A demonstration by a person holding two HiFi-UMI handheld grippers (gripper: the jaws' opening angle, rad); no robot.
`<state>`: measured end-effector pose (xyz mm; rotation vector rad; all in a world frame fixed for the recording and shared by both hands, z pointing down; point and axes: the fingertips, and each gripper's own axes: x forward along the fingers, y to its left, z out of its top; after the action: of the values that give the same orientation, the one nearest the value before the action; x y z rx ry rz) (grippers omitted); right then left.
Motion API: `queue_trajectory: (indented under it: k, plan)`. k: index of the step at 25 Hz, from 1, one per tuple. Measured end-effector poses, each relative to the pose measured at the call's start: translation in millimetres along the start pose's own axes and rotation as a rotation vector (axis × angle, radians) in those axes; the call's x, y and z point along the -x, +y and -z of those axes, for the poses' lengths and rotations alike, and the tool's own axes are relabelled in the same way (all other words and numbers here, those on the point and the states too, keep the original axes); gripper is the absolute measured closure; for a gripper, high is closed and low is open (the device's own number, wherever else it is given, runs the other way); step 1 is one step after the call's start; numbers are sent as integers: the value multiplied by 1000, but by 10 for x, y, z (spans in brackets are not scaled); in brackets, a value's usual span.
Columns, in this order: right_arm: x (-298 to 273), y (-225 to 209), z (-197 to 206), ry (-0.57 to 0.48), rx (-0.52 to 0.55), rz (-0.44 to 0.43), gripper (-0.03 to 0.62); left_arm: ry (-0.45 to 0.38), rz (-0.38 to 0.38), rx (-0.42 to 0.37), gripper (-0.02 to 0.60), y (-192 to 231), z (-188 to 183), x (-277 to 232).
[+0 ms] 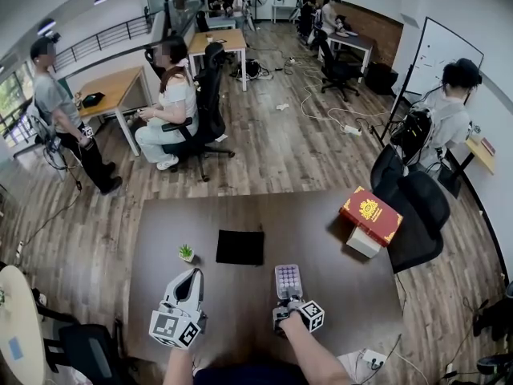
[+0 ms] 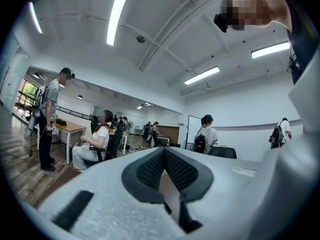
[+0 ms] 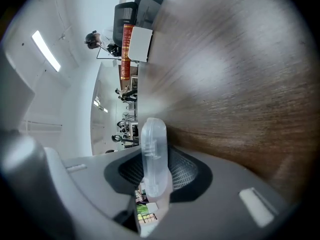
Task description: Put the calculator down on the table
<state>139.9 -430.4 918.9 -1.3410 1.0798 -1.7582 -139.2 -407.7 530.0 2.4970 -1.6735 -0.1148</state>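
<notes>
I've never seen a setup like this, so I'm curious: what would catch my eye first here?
Probably the pale calculator, clamped by its near end in the right hand-held gripper at the near side of the dark table. Then the bright red book, lying on a white box at the right edge of the table.
</notes>
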Motion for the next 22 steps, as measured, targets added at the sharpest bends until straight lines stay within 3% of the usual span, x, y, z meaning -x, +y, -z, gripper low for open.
queue_trajectory:
  k: [2, 3, 5, 9, 14, 22]
  plan:
    - [-2, 18, -6, -7, -10, 7, 465, 1, -1, 2, 586, 5, 3, -1]
    - [-19, 37, -3, -4, -17, 0, 429, 2, -2, 1, 586, 6, 6, -4]
    - [-54, 77, 19, 10, -34, -9, 256, 1, -1, -2, 586, 4, 5, -8]
    - [-26, 127, 34, 7, -26, 38, 213, 1, 6, 3, 586, -17, 1, -3]
    - [35, 162, 61, 4, 1, 126, 115, -5, 5, 11, 586, -2, -18, 15]
    - [217, 139, 46, -22, 6, 211, 85, -15, 15, 16, 586, -44, -45, 33]
